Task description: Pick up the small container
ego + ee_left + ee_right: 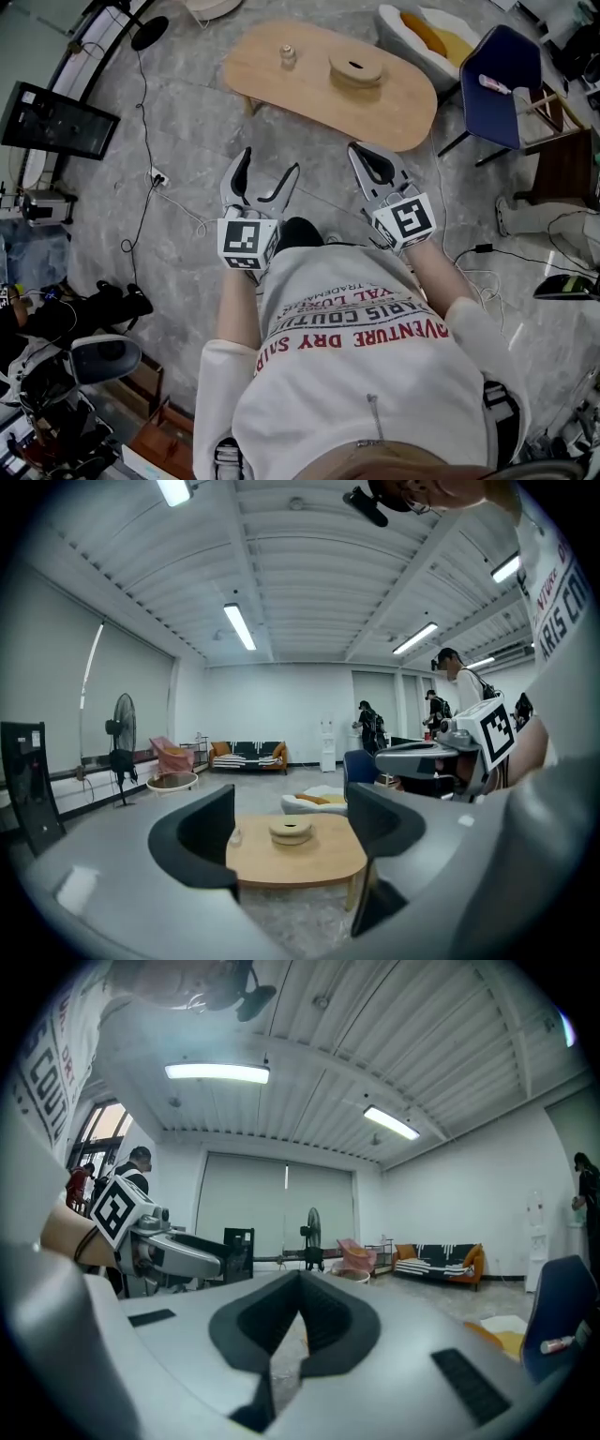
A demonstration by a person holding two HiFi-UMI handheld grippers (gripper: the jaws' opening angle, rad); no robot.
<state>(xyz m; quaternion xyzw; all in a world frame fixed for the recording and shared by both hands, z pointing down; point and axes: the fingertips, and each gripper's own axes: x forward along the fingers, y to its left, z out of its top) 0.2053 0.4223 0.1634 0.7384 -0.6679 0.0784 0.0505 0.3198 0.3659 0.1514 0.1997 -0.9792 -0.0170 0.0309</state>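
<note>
The small container (288, 55) is a little pale jar standing on the left part of a low oval wooden table (394, 108), beside a round wooden disc-shaped box (355, 67). Both grippers hang in the air well short of the table, over the grey floor. My left gripper (270, 165) is open, with nothing between its fingers. In the left gripper view the jar (235, 835) shows just inside the left finger (202, 841), far beyond it. My right gripper (364, 156) is shut and empty, and its pads meet at the tip in the right gripper view (300, 1288).
A blue chair (506, 75) and a white cushion with an orange piece (427, 33) stand right of the table. Cables (150, 187) trail over the floor at the left, near a black monitor (56, 122). People (366, 726) stand far back in the room.
</note>
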